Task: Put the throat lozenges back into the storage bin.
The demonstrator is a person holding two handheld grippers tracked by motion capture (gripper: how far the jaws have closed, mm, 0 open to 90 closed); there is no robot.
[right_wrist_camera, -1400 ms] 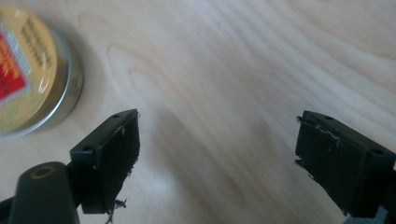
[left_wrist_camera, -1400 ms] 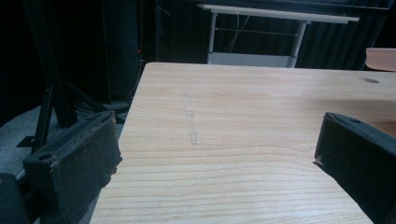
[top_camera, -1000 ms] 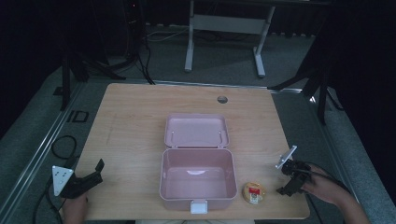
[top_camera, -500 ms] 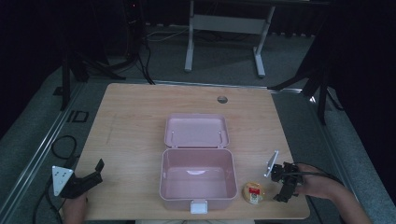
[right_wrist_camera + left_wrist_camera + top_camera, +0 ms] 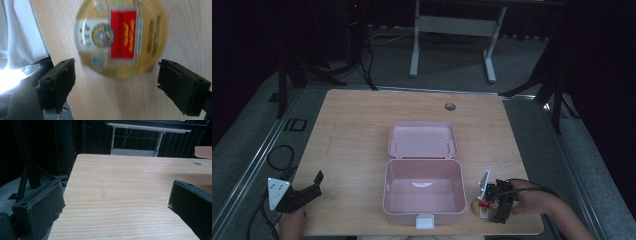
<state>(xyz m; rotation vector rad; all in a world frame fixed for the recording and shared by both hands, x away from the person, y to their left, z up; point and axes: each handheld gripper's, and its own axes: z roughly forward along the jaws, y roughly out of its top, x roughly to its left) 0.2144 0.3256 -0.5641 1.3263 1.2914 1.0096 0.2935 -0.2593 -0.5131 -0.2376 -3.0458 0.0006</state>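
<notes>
Yellow and round, the tin (image 5: 121, 37) lies flat on the tabletop (image 5: 362, 130) with its red label up, near the front edge and just right of the pink box (image 5: 423, 192). It has no long axis to speak of: being a disc, it offers the same width from any side, so what counts is that it sits centred between the fingers.

In the right gripper view it lies straight ahead of the right gripper (image 5: 116, 85), just beyond the fingertips (image 5: 58, 80), which stand wide apart, wider than the tin itself, with nothing held. The tin looks roughly centred in that gap, perhaps a touch toward the left finger. The picture is blurred, so I cannot tell how far above the wood the fingers are. In the high view the same gripper (image 5: 497, 202) points down at the tin (image 5: 482, 207) from the right, the hand (image 5: 532, 200) behind it.

My judgement is that the coming move is a grasp of the tin by lowering and closing across it, probably to put it in the box, which stands open with its lid (image 5: 422, 141) laid back and its tray bare.

The left gripper (image 5: 307, 192) rests well apart at the front left corner, fingers open and empty over bare wood, far from the tin. The right hand is clearly the nearer.
</notes>
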